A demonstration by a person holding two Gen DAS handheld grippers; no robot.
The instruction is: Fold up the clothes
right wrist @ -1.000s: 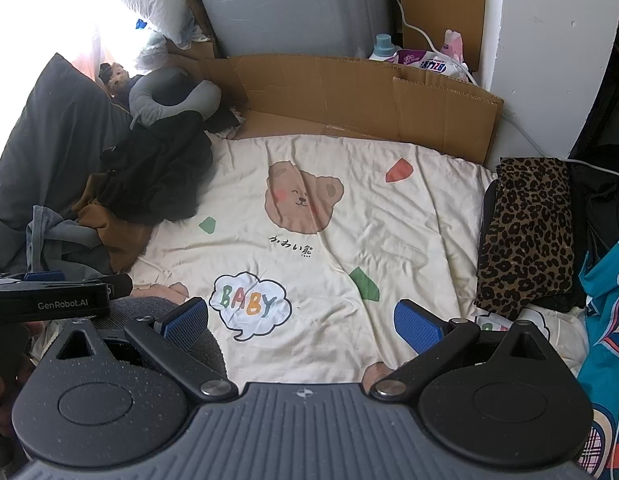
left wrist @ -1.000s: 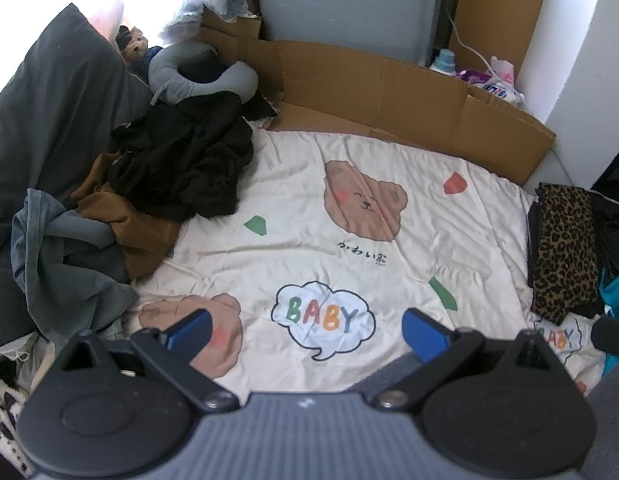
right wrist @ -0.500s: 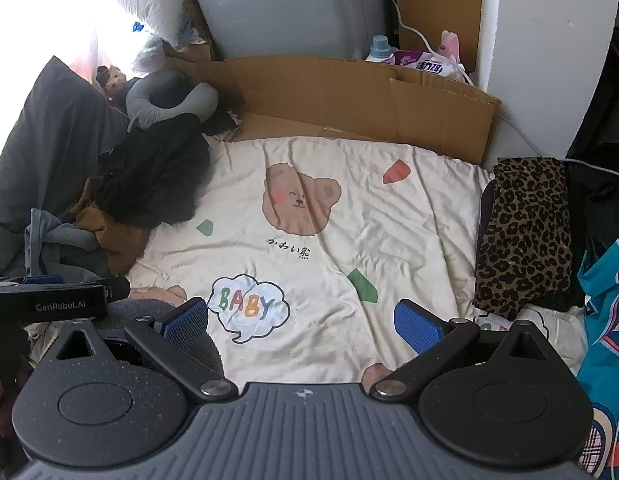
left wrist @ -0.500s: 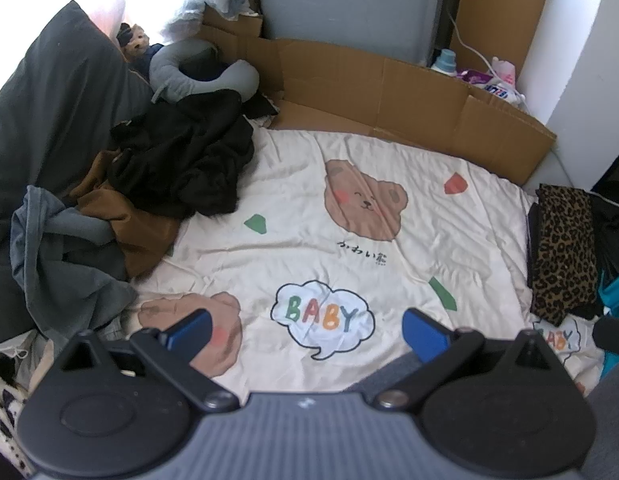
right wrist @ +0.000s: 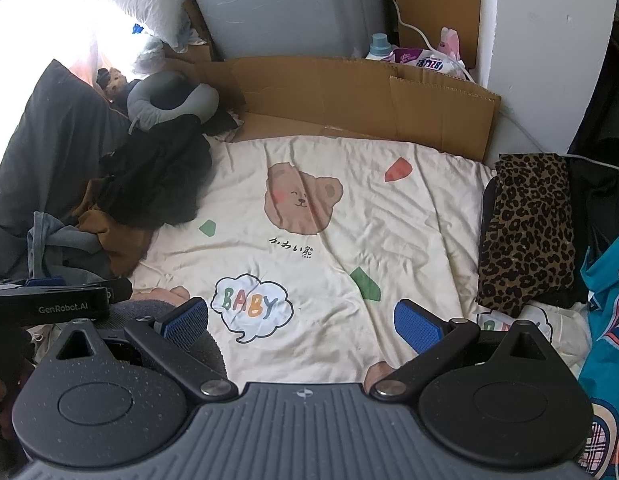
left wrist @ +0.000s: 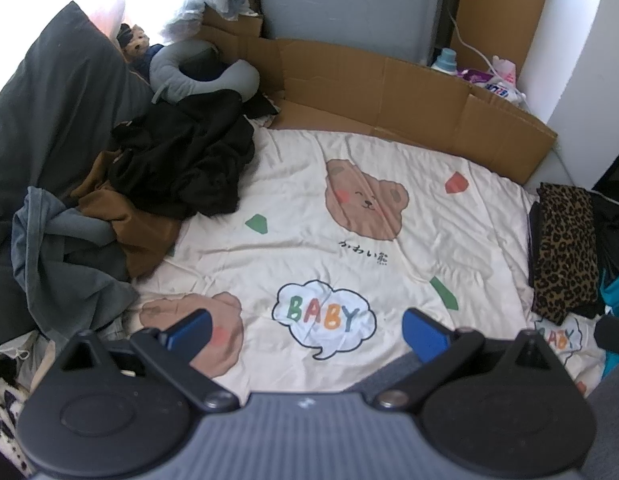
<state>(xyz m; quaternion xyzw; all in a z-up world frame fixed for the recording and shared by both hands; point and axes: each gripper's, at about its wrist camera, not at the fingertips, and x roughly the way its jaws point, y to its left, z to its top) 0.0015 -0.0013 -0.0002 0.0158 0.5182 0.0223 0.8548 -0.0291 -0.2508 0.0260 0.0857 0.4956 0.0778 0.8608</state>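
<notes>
A heap of unfolded clothes lies at the left of the bed: a black garment point(left wrist: 185, 160) on top, a brown one point(left wrist: 129, 220) under it, a grey one point(left wrist: 65, 248) nearest me. The same black garment point(right wrist: 157, 180) shows in the right wrist view. A folded leopard-print piece point(left wrist: 565, 240) point(right wrist: 525, 228) rests at the right edge. My left gripper point(left wrist: 305, 330) hovers open above the cream bear-print sheet point(left wrist: 349, 248), holding nothing. My right gripper point(right wrist: 301, 322) is open too, empty, over the same sheet point(right wrist: 329, 220). The left gripper's body point(right wrist: 57, 300) appears at the left of the right wrist view.
A cardboard wall point(left wrist: 389, 96) point(right wrist: 349, 92) borders the far side of the bed. A dark pillow point(left wrist: 49, 112), a grey neck pillow point(left wrist: 197, 76) and a small plush toy point(left wrist: 133, 40) sit at the far left. Detergent bottles point(right wrist: 409, 52) stand behind the cardboard. A teal printed garment point(right wrist: 605, 320) lies at the right.
Both views have shifted only slightly; the right gripper rose or drew back a little. Both grippers stay open and empty, and the clothes have not moved.
</notes>
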